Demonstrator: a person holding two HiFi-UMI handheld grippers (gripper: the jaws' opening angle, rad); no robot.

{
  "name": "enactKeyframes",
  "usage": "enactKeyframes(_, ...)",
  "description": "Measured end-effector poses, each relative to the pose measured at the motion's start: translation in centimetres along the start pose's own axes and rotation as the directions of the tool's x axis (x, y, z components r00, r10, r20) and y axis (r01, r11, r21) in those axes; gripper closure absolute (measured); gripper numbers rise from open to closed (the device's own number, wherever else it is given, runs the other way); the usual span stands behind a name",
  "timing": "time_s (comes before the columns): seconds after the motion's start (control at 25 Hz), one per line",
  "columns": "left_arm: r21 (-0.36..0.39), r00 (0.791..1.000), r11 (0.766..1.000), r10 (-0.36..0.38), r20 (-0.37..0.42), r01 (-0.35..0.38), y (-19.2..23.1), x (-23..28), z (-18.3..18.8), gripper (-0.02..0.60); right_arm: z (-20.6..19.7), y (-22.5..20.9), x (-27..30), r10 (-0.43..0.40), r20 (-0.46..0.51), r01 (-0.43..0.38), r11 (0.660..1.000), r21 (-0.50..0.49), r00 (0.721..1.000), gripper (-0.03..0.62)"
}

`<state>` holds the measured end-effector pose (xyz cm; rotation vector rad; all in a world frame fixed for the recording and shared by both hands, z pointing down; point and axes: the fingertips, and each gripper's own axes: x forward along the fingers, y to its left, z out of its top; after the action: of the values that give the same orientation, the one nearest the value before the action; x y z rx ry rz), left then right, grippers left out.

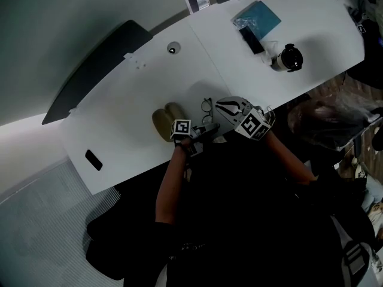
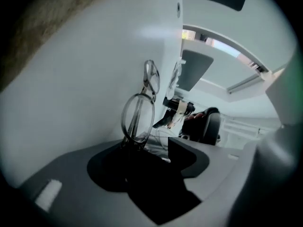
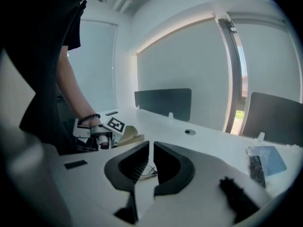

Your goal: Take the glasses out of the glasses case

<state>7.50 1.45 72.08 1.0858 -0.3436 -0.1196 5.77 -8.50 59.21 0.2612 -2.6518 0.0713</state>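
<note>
— So, what does the table look like?
— It is white, long and curved, with a round cable hole near its middle. A dark divider panel stands along its far edge, and a pale grey wall rises behind that. Toward the right end lie a blue packet, a black phone at the packet's edge, and a black-and-white round object. A small black slab sits alone near the left end.
— And the glasses?
— They are out, just beside the open tan glasses case. I cannot tell whether they rest on the table or sit just over it.
— The tools?
— The left hand-held gripper has its jaws partly apart, with the near lens at one jaw tip. The right hand-held gripper is narrowed to a slit above the frame and clasps nothing.
</note>
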Motion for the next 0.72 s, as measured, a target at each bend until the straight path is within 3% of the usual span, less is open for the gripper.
enactKeyframes(0.12, 0.093, 0.972, 0.983, 0.169, -0.161, -0.156, 1.3, 0.0, -2.4, 0.318, 0.4, 0.1, -0.2, -0.003, -0.003, 0.003, 1.000, 0.003, 1.000, 0.559)
enactKeyframes(0.28, 0.122, 0.933, 0.955, 0.293, -0.211, -0.272, 3.0, -0.6, -3.4, 0.308, 0.5, 0.5, -0.2, -0.001, 0.023, 0.001, 1.000, 0.022, 1.000, 0.559)
enactKeyframes(0.36, 0.185, 0.885, 0.919, 0.387, -0.258, -0.348, 3.7, -1.0, -3.9, 0.316, 0.5, 0.6, -0.1, -0.004, 0.030, 0.004, 1.000, 0.018, 1.000, 0.559)
enactKeyframes(0.44, 0.281, 0.811, 0.863, 0.495, -0.311, -0.420, 3.9, -1.4, -4.7, 0.316, 0.4, 0.8, -0.2, -0.004, 0.027, 0.004, 1.000, 0.026, 1.000, 0.559)
enactKeyframes(0.52, 0.309, 0.771, 0.842, 0.533, -0.349, -0.442, 3.5, -1.7, -5.3, 0.316, 0.3, 1.1, -0.1, -0.002, 0.042, 0.000, 0.999, 0.049, 0.999, 0.559)
enactKeyframes(0.64, 0.298, 0.740, 0.840, 0.542, -0.398, -0.454, 3.5, -2.4, -6.6, 0.318, 0.5, 1.4, 0.1, -0.003, 0.053, -0.002, 0.996, 0.085, 0.999, 0.559)
enactKeyframes(0.72, 0.296, 0.733, 0.837, 0.546, -0.406, -0.460, 3.6, -3.1, -7.0, 0.318, 0.6, 1.4, 0.1, -0.005, 0.046, 0.000, 0.995, 0.099, 0.999, 0.559)
